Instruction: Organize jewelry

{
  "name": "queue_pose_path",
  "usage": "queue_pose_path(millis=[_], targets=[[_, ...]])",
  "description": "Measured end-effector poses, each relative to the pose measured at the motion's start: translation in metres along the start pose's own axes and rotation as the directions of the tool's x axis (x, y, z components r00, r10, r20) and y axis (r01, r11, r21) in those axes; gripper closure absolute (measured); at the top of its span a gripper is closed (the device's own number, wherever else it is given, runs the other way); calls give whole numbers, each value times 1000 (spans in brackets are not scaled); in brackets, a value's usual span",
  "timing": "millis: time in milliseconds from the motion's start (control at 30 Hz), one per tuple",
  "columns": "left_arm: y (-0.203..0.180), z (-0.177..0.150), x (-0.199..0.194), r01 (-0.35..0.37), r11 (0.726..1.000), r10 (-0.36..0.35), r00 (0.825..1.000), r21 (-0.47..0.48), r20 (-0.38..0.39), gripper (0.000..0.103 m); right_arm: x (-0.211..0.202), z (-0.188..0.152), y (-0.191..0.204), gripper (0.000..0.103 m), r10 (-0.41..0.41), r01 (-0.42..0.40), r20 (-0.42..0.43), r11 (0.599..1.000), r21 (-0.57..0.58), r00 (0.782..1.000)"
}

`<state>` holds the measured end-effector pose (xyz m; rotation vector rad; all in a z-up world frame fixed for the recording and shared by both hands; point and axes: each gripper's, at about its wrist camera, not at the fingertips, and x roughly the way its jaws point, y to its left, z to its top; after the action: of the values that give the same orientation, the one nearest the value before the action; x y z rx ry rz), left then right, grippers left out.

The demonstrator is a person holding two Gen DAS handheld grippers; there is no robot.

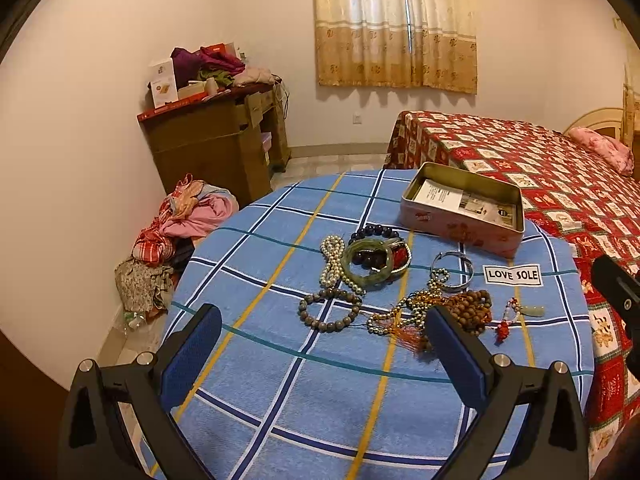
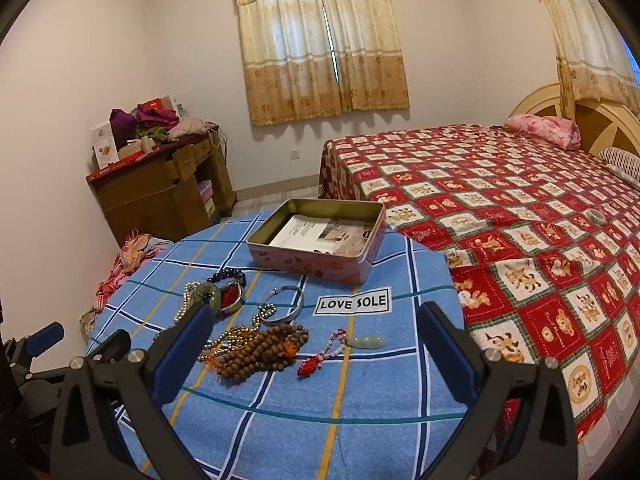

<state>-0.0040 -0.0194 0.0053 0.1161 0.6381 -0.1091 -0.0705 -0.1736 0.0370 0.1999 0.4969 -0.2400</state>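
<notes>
- Your left gripper point(image 1: 322, 332) hangs above the near part of the blue checked cloth point(image 1: 280, 380), fingers spread wide, nothing between them. Your right gripper point(image 2: 316, 332) likewise: spread wide, empty, aimed at the right-hand side of the jewelry.
- The jewelry lies loose on the cloth, none yet in the open tin point(image 2: 320, 236) at the far side. The tin holds only printed paper.
- Tangle risk: the brown wooden beads point(image 2: 260, 350), the gold bead strand point(image 1: 394, 312) and an orange tassel are heaped together. Pinch one and you will likely drag the others.
- Stack risk: the green bangle point(image 1: 366, 260) rests over the dark bead bracelet point(image 1: 374, 234) and against a red-inlaid bangle, with the pearl strand point(image 1: 332, 262) touching its left edge. Lifting the bottom piece first would probably spill the rest.
- The silver bangle point(image 2: 282, 304) is smooth, hard metal; I judge it may slip from the pads unless gripped across the band.
- The jade pendant point(image 2: 368, 341) on its red knotted cord is small and flat; a low pinch could snag the cloth instead.
- The grey bead bracelet point(image 1: 330, 308) lies apart, nearest your left gripper; the easiest first pick.
- In the way: the "LOVE SOLE" label point(image 2: 353, 302) lies between the pendant and the tin. The tin's raised wall needs clearing.
- Around: the bed point(image 2: 520, 220) just beside the table on the right, a small ring-shaped thing lying on it; clothes heaped on the floor to the left.
</notes>
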Motion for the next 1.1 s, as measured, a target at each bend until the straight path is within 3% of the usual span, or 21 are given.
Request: queue_pose_path(millis=[1100], targets=[[-3, -4, 8, -29, 999, 29, 999, 18, -27, 2, 3, -3, -1, 0, 3, -3, -21, 1000, 11, 1000]])
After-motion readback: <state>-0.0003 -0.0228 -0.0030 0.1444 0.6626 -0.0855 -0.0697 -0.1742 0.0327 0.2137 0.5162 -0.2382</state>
